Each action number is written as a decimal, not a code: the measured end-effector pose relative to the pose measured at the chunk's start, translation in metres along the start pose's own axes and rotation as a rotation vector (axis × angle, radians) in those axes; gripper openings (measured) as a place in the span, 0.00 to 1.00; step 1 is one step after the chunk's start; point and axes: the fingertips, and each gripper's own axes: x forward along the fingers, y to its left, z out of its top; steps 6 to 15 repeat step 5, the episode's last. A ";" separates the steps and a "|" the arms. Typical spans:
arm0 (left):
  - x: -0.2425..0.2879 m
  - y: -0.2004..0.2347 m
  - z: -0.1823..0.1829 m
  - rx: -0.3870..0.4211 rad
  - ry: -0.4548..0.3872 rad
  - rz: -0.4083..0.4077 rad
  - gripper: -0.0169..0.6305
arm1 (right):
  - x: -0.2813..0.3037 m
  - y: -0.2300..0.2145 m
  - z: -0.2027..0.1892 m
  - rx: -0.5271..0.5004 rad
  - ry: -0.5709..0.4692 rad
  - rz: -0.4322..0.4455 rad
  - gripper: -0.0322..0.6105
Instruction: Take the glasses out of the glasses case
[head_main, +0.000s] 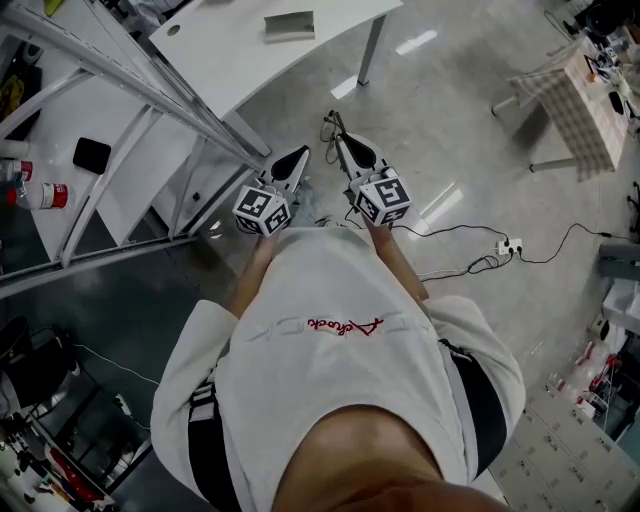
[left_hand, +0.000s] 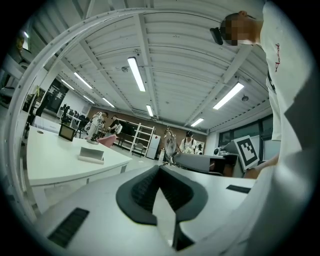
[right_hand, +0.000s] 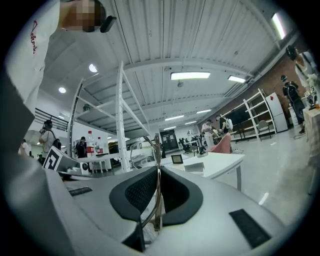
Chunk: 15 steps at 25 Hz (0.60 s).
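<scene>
Jaws of the left gripper (head_main: 298, 155) and right gripper (head_main: 345, 143) point away from the chest in the head view, with thin wire glasses (head_main: 331, 123) at the right tips. Left gripper view: ribbed dark pads (left_hand: 144, 189) meet, empty. Right gripper view: pads clamp the slim metal frame.

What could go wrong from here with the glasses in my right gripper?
The right gripper pinches only a thin part of the glasses frame above the hard floor, so a slip could drop them. The shut left gripper sits close beside and could knock the frame. Cables on the floor nearby may be a trip hazard.
</scene>
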 end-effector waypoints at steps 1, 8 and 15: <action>-0.001 -0.001 0.000 0.000 -0.001 -0.001 0.03 | 0.000 0.002 0.000 -0.003 -0.001 0.002 0.07; -0.006 -0.003 0.001 0.000 -0.007 -0.003 0.03 | -0.001 0.008 0.003 -0.013 -0.003 0.010 0.07; -0.006 -0.003 0.001 0.000 -0.007 -0.003 0.03 | -0.001 0.008 0.003 -0.013 -0.003 0.010 0.07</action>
